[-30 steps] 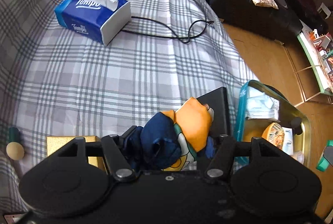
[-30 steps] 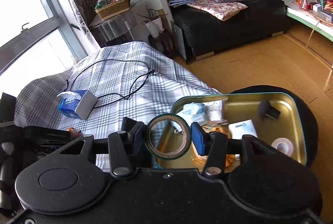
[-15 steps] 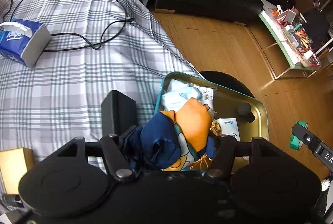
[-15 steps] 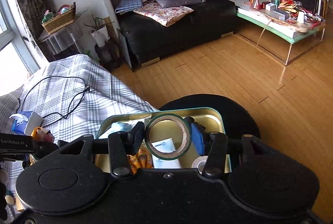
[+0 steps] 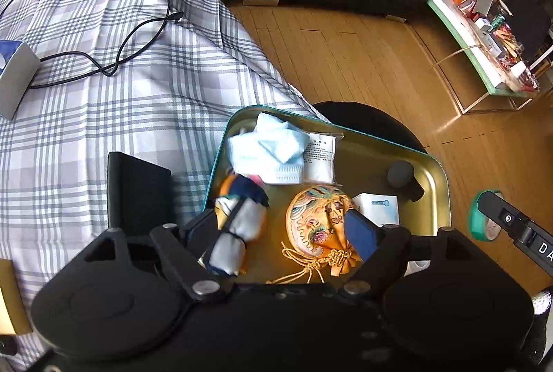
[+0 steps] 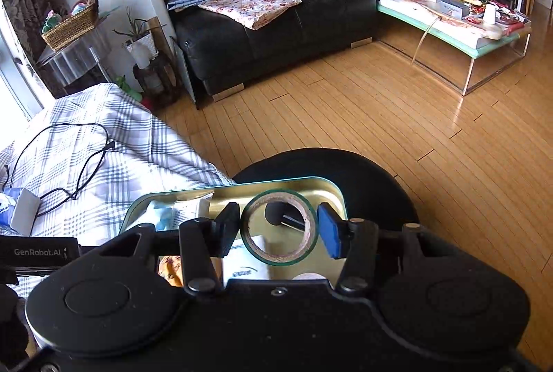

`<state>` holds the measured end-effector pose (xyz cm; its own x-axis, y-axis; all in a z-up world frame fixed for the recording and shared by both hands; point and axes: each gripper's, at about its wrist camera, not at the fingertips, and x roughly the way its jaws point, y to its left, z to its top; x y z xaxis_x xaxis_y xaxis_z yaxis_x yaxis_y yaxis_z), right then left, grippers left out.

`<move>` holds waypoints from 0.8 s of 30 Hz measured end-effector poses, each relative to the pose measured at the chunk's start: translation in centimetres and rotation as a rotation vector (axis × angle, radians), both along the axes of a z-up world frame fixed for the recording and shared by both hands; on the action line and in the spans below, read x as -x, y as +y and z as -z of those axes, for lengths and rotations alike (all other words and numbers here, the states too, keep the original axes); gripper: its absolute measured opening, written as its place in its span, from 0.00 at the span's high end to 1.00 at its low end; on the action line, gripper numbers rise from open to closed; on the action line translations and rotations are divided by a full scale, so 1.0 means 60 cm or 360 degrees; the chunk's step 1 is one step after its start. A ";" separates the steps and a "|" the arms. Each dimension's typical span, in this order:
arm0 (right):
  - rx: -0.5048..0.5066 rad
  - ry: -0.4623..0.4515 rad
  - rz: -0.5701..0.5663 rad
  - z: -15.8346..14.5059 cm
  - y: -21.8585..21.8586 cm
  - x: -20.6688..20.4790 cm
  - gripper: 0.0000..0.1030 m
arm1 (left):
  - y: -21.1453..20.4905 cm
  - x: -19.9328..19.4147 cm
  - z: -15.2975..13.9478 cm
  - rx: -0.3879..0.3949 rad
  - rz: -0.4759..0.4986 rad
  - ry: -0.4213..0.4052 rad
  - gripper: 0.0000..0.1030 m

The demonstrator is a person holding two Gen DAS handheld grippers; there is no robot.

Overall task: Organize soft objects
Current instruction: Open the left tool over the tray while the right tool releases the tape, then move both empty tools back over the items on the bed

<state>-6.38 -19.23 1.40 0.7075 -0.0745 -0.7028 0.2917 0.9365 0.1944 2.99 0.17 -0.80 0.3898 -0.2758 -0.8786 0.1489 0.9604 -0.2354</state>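
Two grippers (image 5: 281, 228) (image 6: 279, 230) over tin (image 5: 439, 171); L open.

In tray (image 5: 439, 171): 1 scarf bundle (image 5: 235, 230) by the left finger, 1 embroidered pouch (image 5: 318, 220) between fingers, 1 face mask (image 5: 269, 147), 2 paper packets ahead. 1 tape roll (image 6: 279, 227) between right fingers.

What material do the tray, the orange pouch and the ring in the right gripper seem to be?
Tray: likely metal, glossy gold inside, since it mirrors light.
Orange pouch: woven fabric, maybe brocade, with a patterned sheen and a knotted cord.
Ring: a tape roll, it seems, with a brownish cardboard-like core and a green glossy edge; the right gripper holds it.
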 end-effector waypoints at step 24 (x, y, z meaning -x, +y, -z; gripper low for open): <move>0.0029 -0.0042 -0.0099 -0.016 0.038 0.037 0.45 | 0.094 0.082 -0.061 -0.0035 -0.0241 -0.0176 0.02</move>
